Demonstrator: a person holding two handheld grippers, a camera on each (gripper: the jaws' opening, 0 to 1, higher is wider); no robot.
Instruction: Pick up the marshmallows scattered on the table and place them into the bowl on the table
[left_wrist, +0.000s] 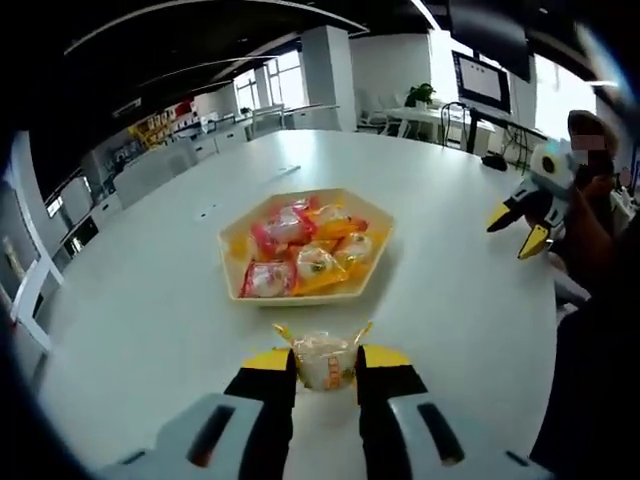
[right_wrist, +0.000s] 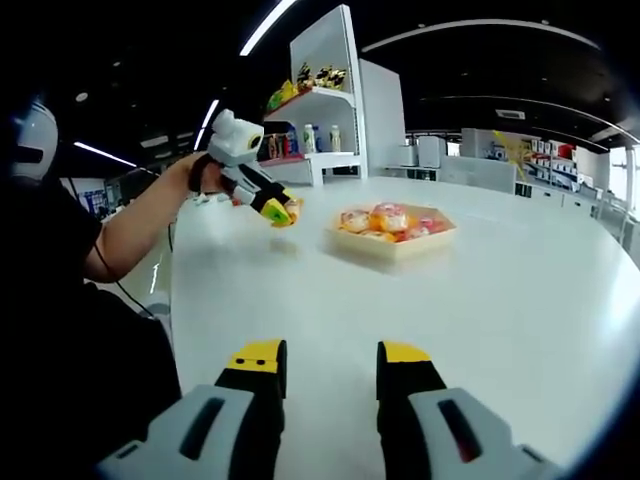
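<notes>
Nearest the lens in the left gripper view, the left gripper (left_wrist: 324, 368) is clamped on a wrapped marshmallow (left_wrist: 323, 360), its twisted wrapper ends sticking out above the yellow-tipped jaws. Grip sits across the packet's middle, which looks chosen so the soft sweet does not slip while carried. Straight ahead at 12 o'clock, near but apart from the jaws, lies the bowl (left_wrist: 372, 280), a shallow hexagonal tray already holding several pink, orange and yellow packets; the held marshmallow appears lined up for a short forward move and a drop over the near rim. White table (left_wrist: 140, 300) runs bare around the bowl; no loose marshmallows can be made out on it. Moving to the 3 o'clock side of the same view, the right gripper (left_wrist: 518, 228) hangs above the table edge, well apart from the bowl, with a gap between its jaw tips. Right gripper view: the left gripper (right_wrist: 282, 212) shows at 11 o'clock, held in a person's hand (right_wrist: 200, 172), the packet at its tip, just beside the bowl (right_wrist: 395, 245) at 12 o'clock. At 6 o'clock the right gripper (right_wrist: 331, 362) stands released and empty above bare table (right_wrist: 520, 300), seemingly parked clear of the left one's drop.
</notes>
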